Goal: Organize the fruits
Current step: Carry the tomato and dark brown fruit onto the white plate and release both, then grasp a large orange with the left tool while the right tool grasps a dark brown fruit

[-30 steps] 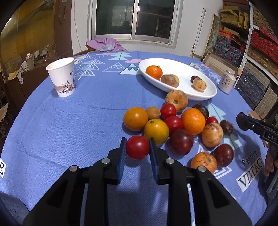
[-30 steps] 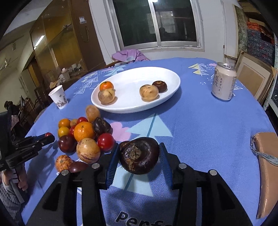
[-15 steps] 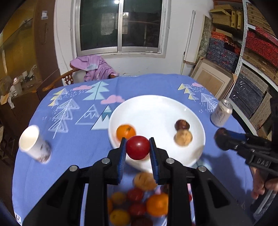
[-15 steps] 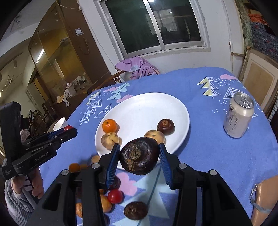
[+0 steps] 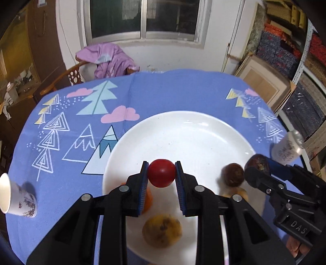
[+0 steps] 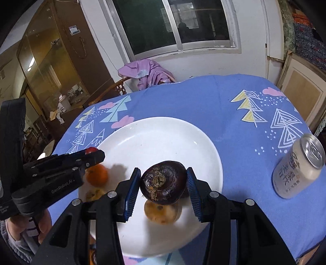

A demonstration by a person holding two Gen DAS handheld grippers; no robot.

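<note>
Left wrist view showed the left gripper [image 5: 161, 176] clenched on a small round red tomato [image 5: 161, 172] at centre frame over the large white ceramic plate [image 5: 195, 130], while the right gripper [image 6: 163, 184] grasped a dark purple mangosteen [image 6: 163, 184] above that plate's lower middle

Dark window [image 5: 145, 18] in white wall; wooden chair [image 5: 61, 81] below

We note the round orange fruit [image 5: 149, 198] is mostly hidden behind the left claw's finger. The tan speckled fruit [image 6: 162, 212] is blurred and partly covered. The white paper cup [image 5: 17, 200] is cut off at the frame edge.
</note>
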